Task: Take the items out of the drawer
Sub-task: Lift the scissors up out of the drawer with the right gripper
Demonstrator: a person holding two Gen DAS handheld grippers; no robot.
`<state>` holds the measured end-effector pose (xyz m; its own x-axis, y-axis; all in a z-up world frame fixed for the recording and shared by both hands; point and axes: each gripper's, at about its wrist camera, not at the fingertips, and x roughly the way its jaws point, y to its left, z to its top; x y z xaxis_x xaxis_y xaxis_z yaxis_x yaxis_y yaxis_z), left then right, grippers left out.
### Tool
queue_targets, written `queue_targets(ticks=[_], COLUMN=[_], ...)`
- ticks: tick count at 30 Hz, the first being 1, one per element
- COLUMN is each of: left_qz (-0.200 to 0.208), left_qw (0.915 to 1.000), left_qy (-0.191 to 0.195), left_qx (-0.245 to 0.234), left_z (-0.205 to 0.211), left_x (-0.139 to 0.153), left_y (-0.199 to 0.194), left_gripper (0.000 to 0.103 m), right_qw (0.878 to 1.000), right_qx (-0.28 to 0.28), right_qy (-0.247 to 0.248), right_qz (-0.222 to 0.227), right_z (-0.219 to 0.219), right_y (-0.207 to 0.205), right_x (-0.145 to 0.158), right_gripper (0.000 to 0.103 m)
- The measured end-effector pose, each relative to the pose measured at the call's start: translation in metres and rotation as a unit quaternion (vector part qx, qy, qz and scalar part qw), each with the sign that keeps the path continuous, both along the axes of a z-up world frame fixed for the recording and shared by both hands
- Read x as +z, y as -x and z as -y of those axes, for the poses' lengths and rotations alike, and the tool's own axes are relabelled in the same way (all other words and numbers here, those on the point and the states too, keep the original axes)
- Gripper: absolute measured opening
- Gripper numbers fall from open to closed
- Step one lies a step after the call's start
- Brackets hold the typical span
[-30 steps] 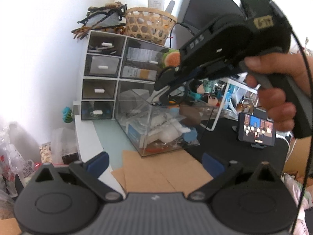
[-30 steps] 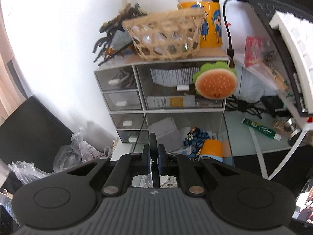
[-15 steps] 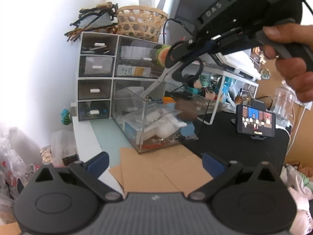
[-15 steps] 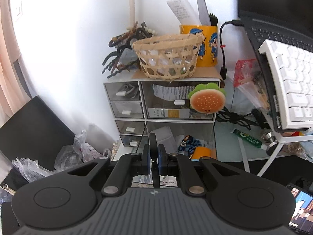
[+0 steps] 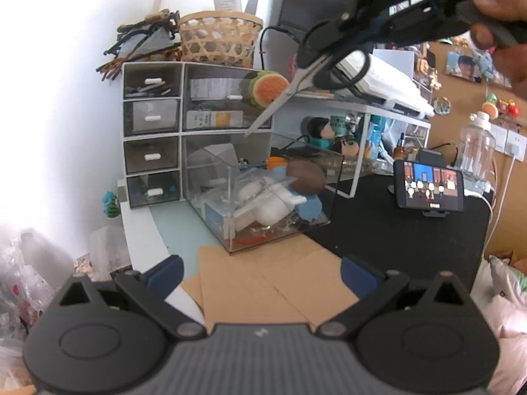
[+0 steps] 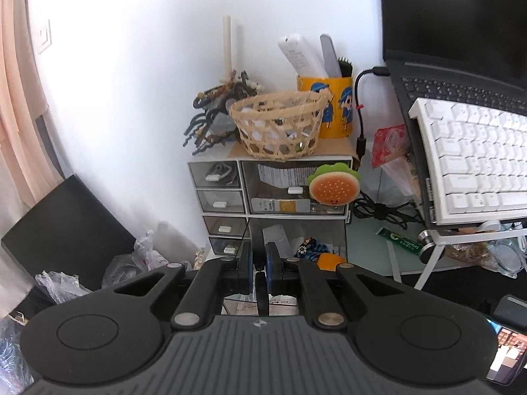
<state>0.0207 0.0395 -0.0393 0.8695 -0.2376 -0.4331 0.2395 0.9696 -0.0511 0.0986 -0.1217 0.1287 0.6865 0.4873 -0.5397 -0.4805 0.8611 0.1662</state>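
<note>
A clear drawer [image 5: 263,197] stands pulled out from the small drawer cabinet [image 5: 197,131], holding white, blue and brown items. My right gripper [image 5: 326,56] is shut on black-handled scissors [image 5: 290,89] and holds them high above the drawer, blades pointing down-left. In the right wrist view the scissor handle [image 6: 259,253] sits between the closed pads of my right gripper [image 6: 259,270], with the cabinet [image 6: 270,204] below. My left gripper [image 5: 260,270] is open and empty, low over brown cardboard [image 5: 263,283] in front of the drawer.
A woven basket [image 5: 220,42] and a yellow cup [image 6: 326,108] sit on the cabinet. A white keyboard [image 6: 477,158] and laptop rest on a white stand [image 5: 362,125]. A phone [image 5: 428,191] and a water bottle [image 5: 477,151] stand on the black mat at right.
My right gripper has lifted the scissors up and away from the drawer, toward the upper right. The left gripper has stayed open over the cardboard.
</note>
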Motion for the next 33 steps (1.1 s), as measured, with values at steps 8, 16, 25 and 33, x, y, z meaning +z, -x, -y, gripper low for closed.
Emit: queue_targets(ticks=[8,16,25,33], left_qz=[0.001,0.001,-0.004,-0.014], left_qw=[1.0000,0.9999,0.9999,0.9997], left_qy=[-0.009,-0.013,-0.016,-0.020], left_qx=[0.003,0.003,0.003,0.002], left_z=[0.003,0.004,0.005,0.006], left_x=[-0.001,-0.001,-0.001,-0.002], left_y=[0.001,0.001,0.000,-0.003], left_gripper=[0.103,0.103,0.103,0.103], right_qw=[1.000,1.000,0.998,0.994], right_qx=[-0.005,-0.009,-0.022,-0.038], right_qy=[-0.012,-0.023,-0.051,-0.075], right_qz=[0.008,-0.007,-0.044,-0.076], right_z=[0.020,0.041,0.065,0.085], right_y=[0.016,0.023,0.023,0.017], right_x=[0.012,0.005,-0.030,-0.065], right_gripper=[0.008,0.008,0.008,0.008])
